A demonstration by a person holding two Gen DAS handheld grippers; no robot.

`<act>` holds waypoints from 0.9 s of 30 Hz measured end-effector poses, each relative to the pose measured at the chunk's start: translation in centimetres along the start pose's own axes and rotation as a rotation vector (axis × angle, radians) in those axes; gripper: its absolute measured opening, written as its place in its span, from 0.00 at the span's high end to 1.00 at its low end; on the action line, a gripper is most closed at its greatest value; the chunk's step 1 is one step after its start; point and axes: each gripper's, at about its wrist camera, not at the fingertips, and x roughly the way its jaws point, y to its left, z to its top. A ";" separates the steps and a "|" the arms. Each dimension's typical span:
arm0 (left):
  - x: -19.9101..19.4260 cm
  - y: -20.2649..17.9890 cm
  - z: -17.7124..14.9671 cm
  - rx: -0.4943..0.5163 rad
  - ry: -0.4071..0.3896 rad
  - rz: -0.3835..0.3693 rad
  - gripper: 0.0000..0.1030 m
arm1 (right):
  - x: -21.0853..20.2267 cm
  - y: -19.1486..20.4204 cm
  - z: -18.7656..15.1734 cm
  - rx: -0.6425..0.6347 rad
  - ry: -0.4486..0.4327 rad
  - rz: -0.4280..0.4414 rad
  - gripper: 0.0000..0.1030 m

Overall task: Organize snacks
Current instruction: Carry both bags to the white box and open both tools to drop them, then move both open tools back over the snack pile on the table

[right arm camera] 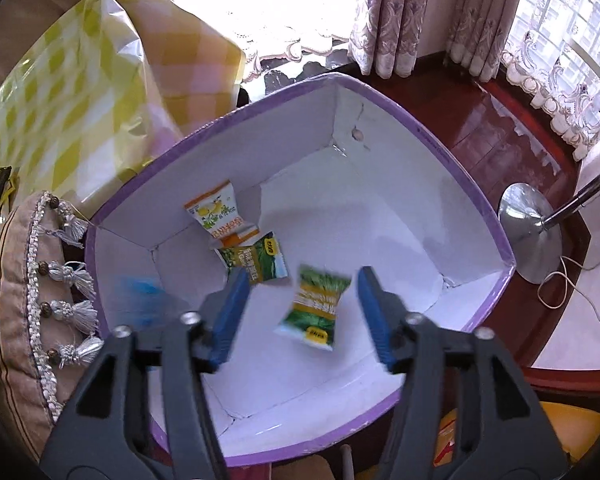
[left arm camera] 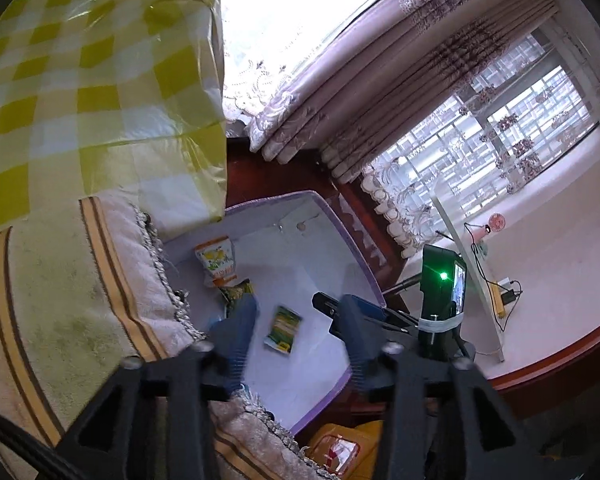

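Right gripper [right arm camera: 300,304] spread above green packet [right arm camera: 314,308], purple-rimmed box [right arm camera: 496,224] roomy

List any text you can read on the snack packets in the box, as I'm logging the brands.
Orange-and-white packet: printed lines there, too blurred to read.
Green packet beside it: a small yellow logo and a text band, neither legible.
Green packet between the right tongs: a yellow logo and motion-blurred text, unreadable.
Purple box rim: tiny print, too small.
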 end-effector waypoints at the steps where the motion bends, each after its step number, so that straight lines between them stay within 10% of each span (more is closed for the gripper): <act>1: -0.3 0.2 0.0 -0.003 -0.006 -0.001 0.53 | 0.0 0.2 0.0 -0.004 0.000 0.004 0.36; 27: -14.8 13.9 1.9 -0.114 -0.314 0.376 0.44 | -2.0 16.6 3.6 -0.214 -0.073 0.222 0.28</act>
